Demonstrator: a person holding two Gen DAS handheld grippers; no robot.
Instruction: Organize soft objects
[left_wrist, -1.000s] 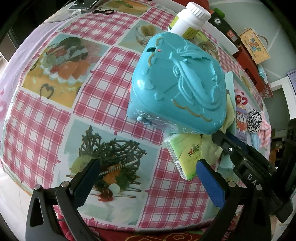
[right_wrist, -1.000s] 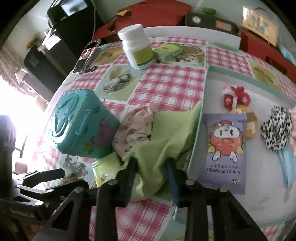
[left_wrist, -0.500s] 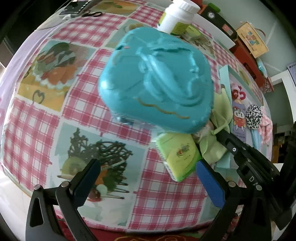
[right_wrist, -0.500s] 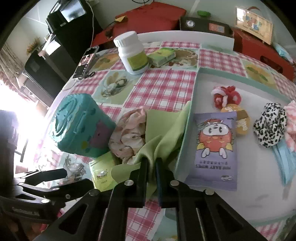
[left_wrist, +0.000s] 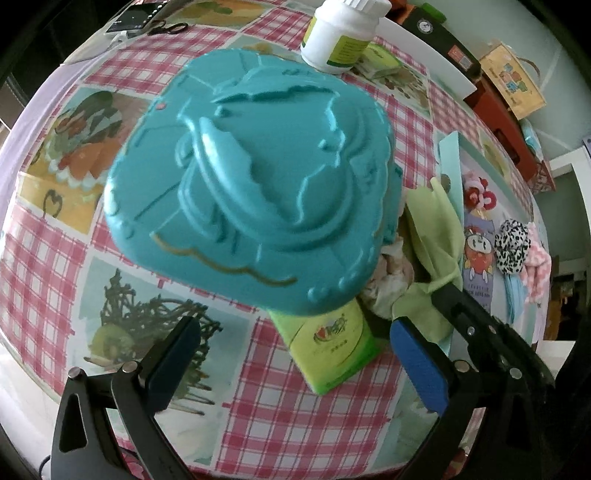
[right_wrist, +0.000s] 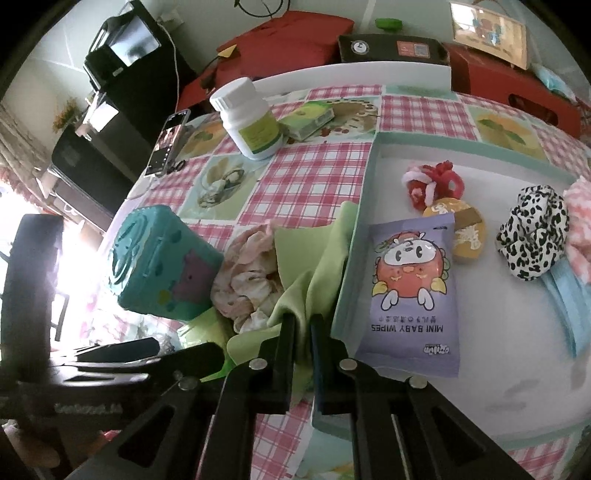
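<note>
My right gripper (right_wrist: 303, 325) is shut on a light green cloth (right_wrist: 314, 266), which drapes over the edge of the white tray (right_wrist: 480, 387). A crumpled pink cloth (right_wrist: 247, 280) lies beside it against a teal plastic case (right_wrist: 159, 266). My left gripper (left_wrist: 291, 354) is open and empty, just in front of the teal case (left_wrist: 251, 192) and a green wipes pack (left_wrist: 328, 347). The green cloth (left_wrist: 436, 236) and the right gripper's black fingers (left_wrist: 461, 310) show at the right in the left wrist view.
The tray holds a purple baby wipes pack (right_wrist: 413, 291), a red and white scrunchie (right_wrist: 432, 184), a leopard scrunchie (right_wrist: 532, 232), a blue mask (right_wrist: 565, 295) and a pink cloth (right_wrist: 580, 221). A white bottle (right_wrist: 251, 122), small green box (right_wrist: 310, 118) and phone (right_wrist: 166, 144) stand farther back.
My right gripper closed on the green cloth. My left gripper moved closer to the teal case, which now fills more of its view.
</note>
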